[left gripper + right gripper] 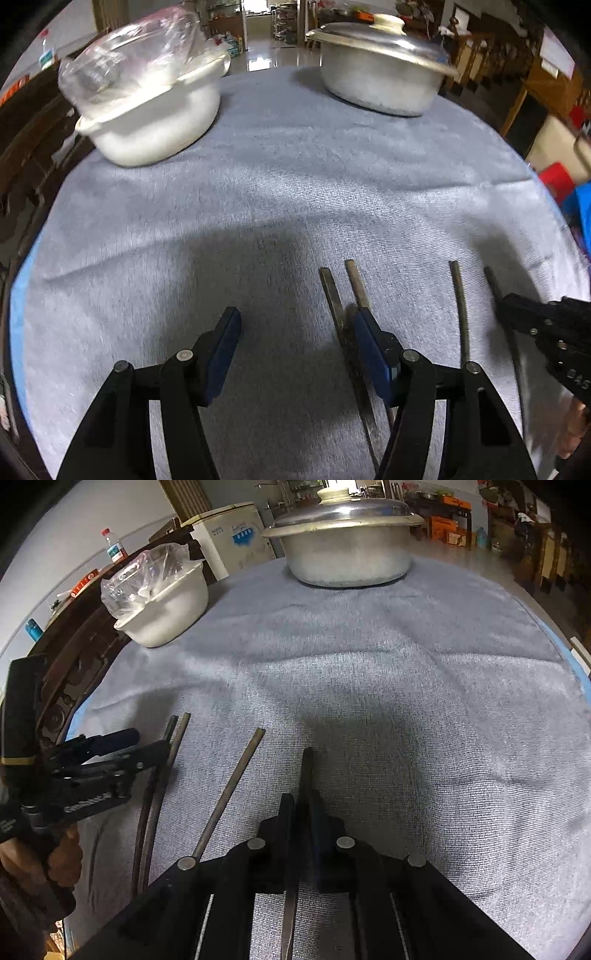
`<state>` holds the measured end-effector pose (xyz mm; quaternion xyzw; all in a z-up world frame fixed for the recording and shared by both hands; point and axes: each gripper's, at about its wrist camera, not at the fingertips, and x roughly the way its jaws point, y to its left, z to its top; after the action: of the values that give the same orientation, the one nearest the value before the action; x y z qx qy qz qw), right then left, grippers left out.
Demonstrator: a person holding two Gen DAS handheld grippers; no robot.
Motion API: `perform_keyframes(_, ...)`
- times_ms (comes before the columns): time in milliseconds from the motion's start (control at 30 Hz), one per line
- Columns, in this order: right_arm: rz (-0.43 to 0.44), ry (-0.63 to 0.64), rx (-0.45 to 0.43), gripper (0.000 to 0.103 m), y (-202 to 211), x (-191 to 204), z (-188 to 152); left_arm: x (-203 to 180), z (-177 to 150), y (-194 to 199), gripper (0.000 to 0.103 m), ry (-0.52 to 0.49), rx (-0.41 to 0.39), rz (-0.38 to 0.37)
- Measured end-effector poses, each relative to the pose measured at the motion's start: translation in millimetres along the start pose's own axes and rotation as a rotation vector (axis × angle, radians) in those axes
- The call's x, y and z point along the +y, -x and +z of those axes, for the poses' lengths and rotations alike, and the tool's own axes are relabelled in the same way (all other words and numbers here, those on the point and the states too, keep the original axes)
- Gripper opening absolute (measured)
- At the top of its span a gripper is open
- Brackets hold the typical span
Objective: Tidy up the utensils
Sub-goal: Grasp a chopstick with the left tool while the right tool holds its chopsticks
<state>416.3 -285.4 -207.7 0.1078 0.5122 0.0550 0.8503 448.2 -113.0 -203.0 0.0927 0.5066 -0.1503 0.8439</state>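
Several dark chopsticks lie on a grey cloth (277,192). In the left wrist view my left gripper (295,325) is open and empty, its right finger resting beside a close pair of chopsticks (338,306). Two more chopsticks (460,302) lie to the right. My right gripper (301,801) is shut on one dark chopstick (306,764), which runs forward between its fingers. Another chopstick (236,775) lies just left of it, and the pair (173,746) lies further left by the left gripper (122,746). The right gripper also shows at the left wrist view's right edge (517,306).
A white bowl (155,122) covered with clear plastic stands at the back left. A lidded metal pot (384,74) stands at the back right. The cloth's edge curves round on both sides, with furniture and a floor beyond.
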Motion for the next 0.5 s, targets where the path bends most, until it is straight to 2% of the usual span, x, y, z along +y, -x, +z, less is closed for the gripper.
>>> perform_keyframes(100, 0.005, -0.014, 0.013, 0.009, -1, -1, 2, 0, 3, -1, 0.064, -0.006, 0.002, -0.003)
perform_keyframes(233, -0.022, -0.024, 0.057, 0.009, -5, 2, 11, 1, 4, 1, 0.054, -0.035, -0.001, -0.015)
perform_keyframes(433, -0.100, 0.002, 0.125, 0.012, -15, 15, 28, -6, 13, 0, 0.029, -0.065, 0.009, -0.036)
perform_keyframes(500, -0.121, 0.020, 0.130, 0.012, -17, 19, 30, -9, 14, -1, 0.016, -0.075, -0.002, -0.046)
